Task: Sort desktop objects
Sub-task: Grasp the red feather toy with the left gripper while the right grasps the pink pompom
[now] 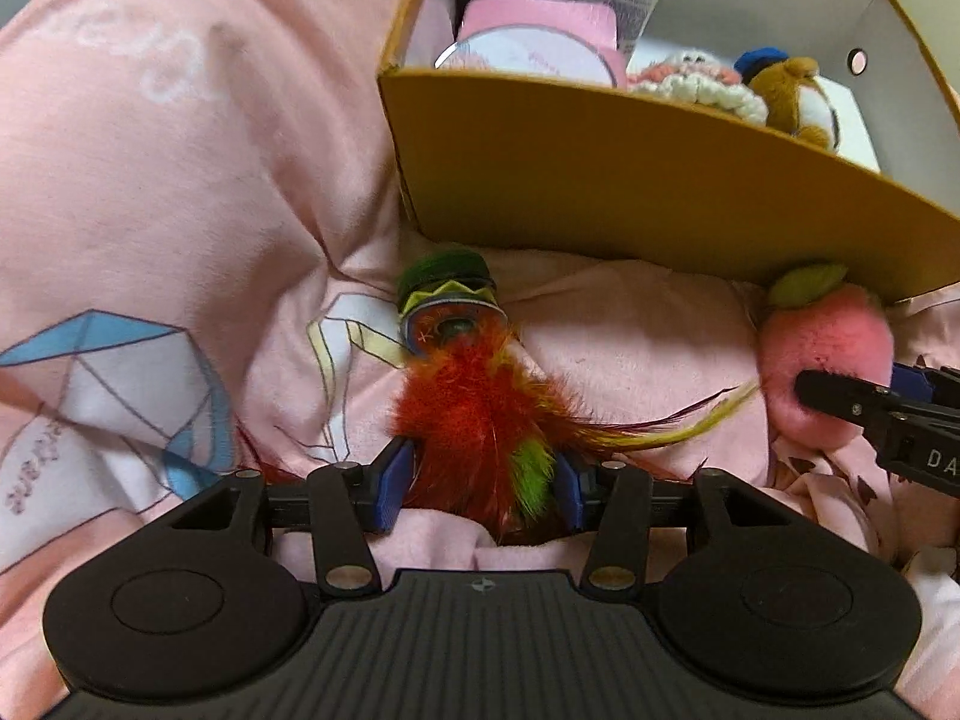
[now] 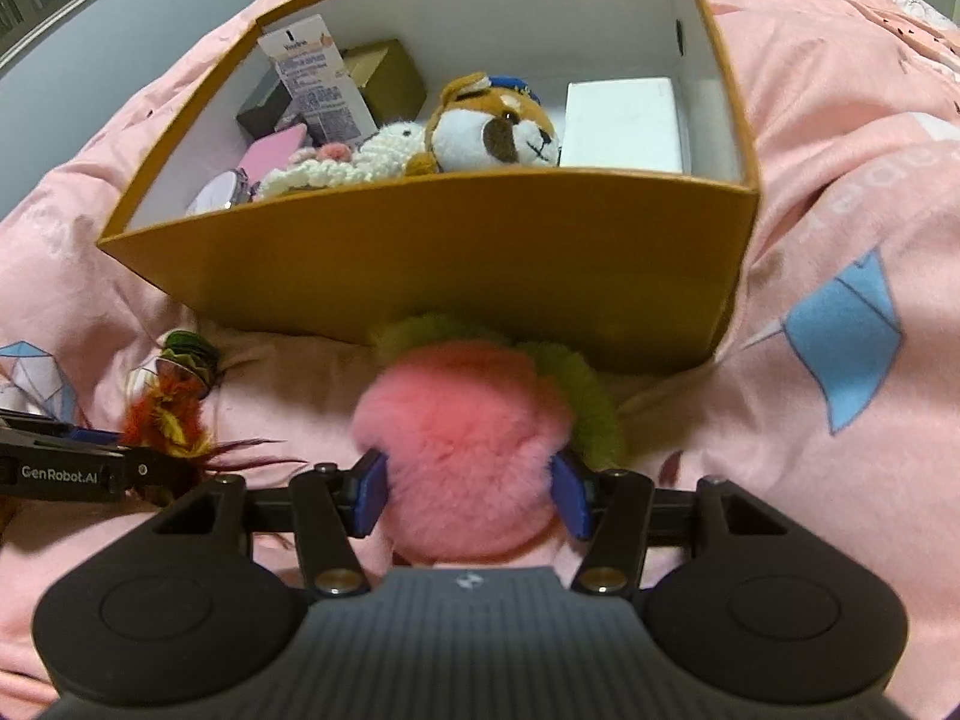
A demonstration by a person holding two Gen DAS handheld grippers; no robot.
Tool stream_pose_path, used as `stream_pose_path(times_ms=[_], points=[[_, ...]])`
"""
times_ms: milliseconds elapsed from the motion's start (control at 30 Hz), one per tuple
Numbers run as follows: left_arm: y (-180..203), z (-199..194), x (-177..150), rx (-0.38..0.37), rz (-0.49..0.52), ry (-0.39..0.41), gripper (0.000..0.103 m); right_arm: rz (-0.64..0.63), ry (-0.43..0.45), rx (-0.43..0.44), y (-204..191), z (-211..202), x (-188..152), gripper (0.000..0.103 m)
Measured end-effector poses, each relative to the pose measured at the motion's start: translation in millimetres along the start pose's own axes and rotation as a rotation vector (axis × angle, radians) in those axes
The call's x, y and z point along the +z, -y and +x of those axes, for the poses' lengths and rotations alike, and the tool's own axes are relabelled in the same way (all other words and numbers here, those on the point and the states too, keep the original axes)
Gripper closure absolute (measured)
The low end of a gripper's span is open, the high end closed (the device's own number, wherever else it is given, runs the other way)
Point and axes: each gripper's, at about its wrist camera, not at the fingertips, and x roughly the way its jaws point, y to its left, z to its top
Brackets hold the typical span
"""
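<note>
Left gripper marked "GenRobot.AI" pinches feather toy; right gripper clamps pink plush.

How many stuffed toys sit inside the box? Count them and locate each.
2: the brown-and-white plush dog at the middle of the orange cardboard box, and the cream crocheted doll touching its left side. Others may be hidden below.

Both cams sit low over the pink bedspread, looking forward at the near wall of the orange box from close up. Left one's off to the left, right one nearly centered. The 2 views share the box, feather toy and pink plush.
</note>
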Motion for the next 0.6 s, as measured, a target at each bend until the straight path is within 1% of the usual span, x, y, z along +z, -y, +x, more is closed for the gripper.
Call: stream_pose_path(times_ms=[100, 133, 167, 200, 233, 267, 300, 333, 400, 500, 600], points=[[-0.5, 6.6, 0.3, -0.006, -0.003, -0.014, 0.048, -0.010, -0.014, 0.001, -0.1, 9.4, 1.3, 0.044], [-0.8, 7.8, 0.1, -0.008, -0.005, -0.015, 0.049, -0.014, -0.017, 0.002, 0.1, 12.3, 1.5, 0.044], [-1.1, 8.6, -0.5, -0.012, -0.006, -0.015, 0.052, -0.017, -0.019, 0.002, 0.3, 14.8, 1.7, 0.044], [-1.3, 8.8, -1.3, -0.015, -0.007, -0.014, 0.060, -0.021, -0.019, 0.000, 0.2, 16.8, 1.8, 0.044], [-1.4, 8.4, -2.5, -0.018, -0.007, -0.011, 0.064, -0.028, -0.018, -0.001, -0.2, 18.0, 1.6, 0.044], [-1.4, 7.7, -3.7, -0.020, -0.007, -0.007, 0.070, -0.036, -0.014, -0.005, -1.0, 18.3, 1.0, 0.045], [-1.3, 6.7, -5.0, -0.023, -0.007, -0.002, 0.077, -0.047, -0.009, -0.017, -2.3, 17.9, 0.5, 0.049], [-1.2, 5.6, -6.1, -0.027, -0.006, 0.003, 0.080, -0.056, -0.006, -0.024, -2.5, 17.5, -0.1, 0.051], [-1.5, 2.0, -8.9, -0.033, -0.008, 0.018, 0.089, -0.058, 0.005, -0.021, -2.1, 15.3, -0.4, 0.055], [-1.5, -7.1, -13.5, -0.057, -0.005, 0.058, 0.096, -0.060, 0.027, -0.005, 2.5, 9.4, 0.8, 0.057], [-0.4, -20.3, -17.7, -0.084, 0.005, 0.103, 0.097, -0.069, 0.061, 0.038, 3.2, -1.4, 2.4, 0.059]])
